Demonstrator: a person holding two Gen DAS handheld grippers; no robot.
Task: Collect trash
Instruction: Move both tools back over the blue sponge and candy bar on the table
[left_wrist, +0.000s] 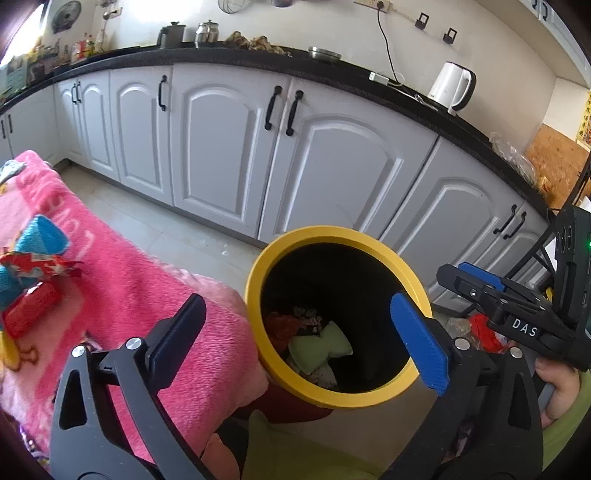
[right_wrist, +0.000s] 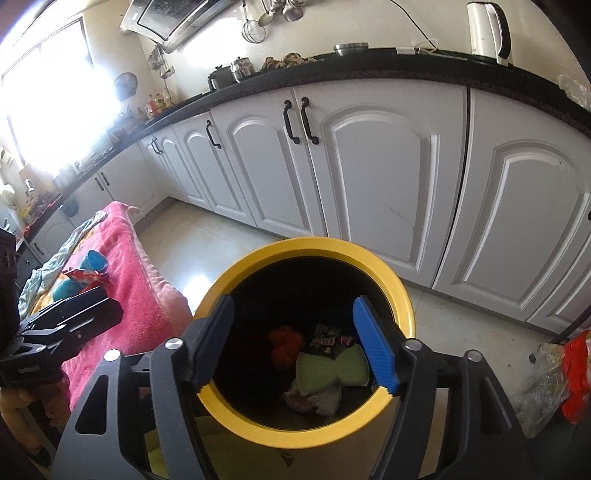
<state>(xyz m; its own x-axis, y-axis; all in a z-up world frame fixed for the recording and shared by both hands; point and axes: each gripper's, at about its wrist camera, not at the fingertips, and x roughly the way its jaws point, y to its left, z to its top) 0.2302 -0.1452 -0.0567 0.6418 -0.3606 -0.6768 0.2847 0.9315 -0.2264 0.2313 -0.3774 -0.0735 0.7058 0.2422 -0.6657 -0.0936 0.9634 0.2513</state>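
Note:
A yellow-rimmed bin (left_wrist: 258, 280) (right_wrist: 399, 288) with a black inside stands on the floor beside a pink blanket. It holds a pale green bow-shaped piece (left_wrist: 319, 349) (right_wrist: 332, 365), an orange scrap (right_wrist: 284, 343) and other wrappers. My left gripper (left_wrist: 295, 343) is open and empty over the bin's near-left rim. My right gripper (right_wrist: 299, 350) is open and empty directly above the bin's mouth; it also shows in the left wrist view (left_wrist: 476, 284). On the blanket lie a red wrapper (left_wrist: 40, 264) (right_wrist: 86, 275), a red packet (left_wrist: 31, 308) and a blue object (left_wrist: 42, 234) (right_wrist: 94, 260).
The pink blanket (left_wrist: 140, 295) (right_wrist: 125, 258) covers a surface left of the bin. White cabinets (left_wrist: 229, 147) under a black counter run behind. A white kettle (left_wrist: 452, 86) stands on the counter. A clear and red bag (right_wrist: 554, 376) lies on the floor at right.

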